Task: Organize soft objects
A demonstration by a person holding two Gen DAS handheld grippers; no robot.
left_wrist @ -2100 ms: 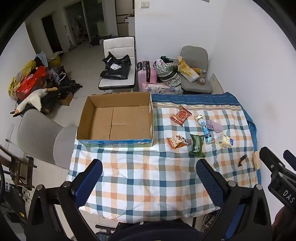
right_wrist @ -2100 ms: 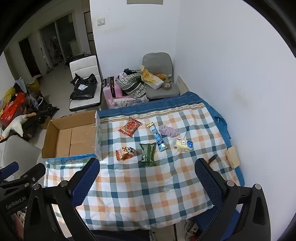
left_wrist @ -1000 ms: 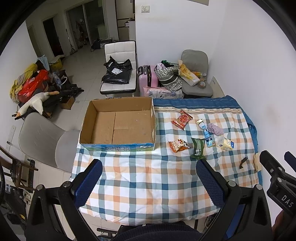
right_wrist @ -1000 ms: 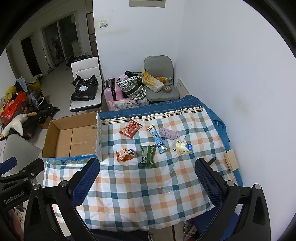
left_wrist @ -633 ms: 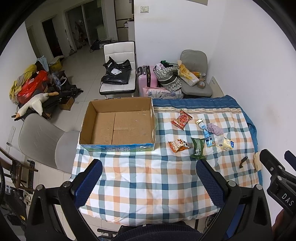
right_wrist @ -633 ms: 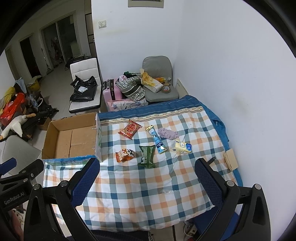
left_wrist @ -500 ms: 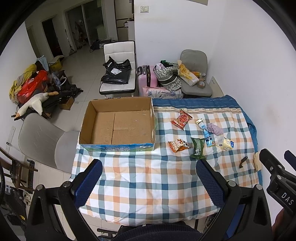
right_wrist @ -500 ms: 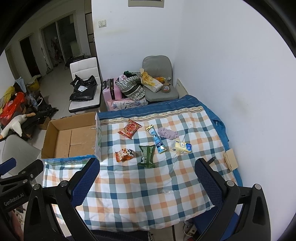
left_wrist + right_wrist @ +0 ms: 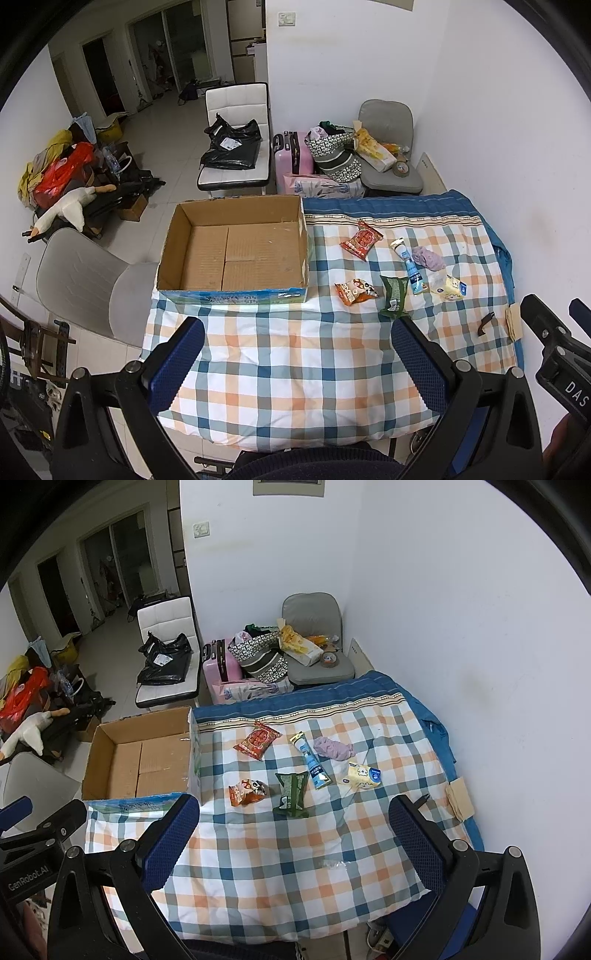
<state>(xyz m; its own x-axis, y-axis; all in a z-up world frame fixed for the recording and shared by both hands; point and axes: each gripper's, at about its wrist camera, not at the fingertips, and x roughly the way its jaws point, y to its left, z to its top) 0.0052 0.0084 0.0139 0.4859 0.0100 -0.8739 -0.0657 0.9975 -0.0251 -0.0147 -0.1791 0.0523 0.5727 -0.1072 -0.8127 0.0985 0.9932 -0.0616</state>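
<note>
Several soft items lie on the checked cloth (image 9: 295, 354): a red snack packet (image 9: 361, 240) (image 9: 257, 740), an orange packet (image 9: 355, 291) (image 9: 246, 791), a green packet (image 9: 393, 296) (image 9: 291, 794), a blue tube (image 9: 409, 266) (image 9: 313, 761), a purple cloth wad (image 9: 427, 257) (image 9: 332, 748) and a yellow pack (image 9: 447, 287) (image 9: 361, 775). An empty open cardboard box (image 9: 236, 247) (image 9: 142, 755) stands at the table's left. My left gripper (image 9: 297, 363) and right gripper (image 9: 293, 843) hover open above the near edge, holding nothing.
A small black clip (image 9: 484, 323) and a tan pad (image 9: 460, 799) lie at the table's right edge by the white wall. Behind the table stand a grey chair (image 9: 388, 155), a pink suitcase (image 9: 293, 155) and a white chair (image 9: 236, 147). A grey chair (image 9: 77, 280) sits left.
Both grippers have risen and pulled back slightly, so the table looks a bit smaller. Nothing on the cloth has moved.
</note>
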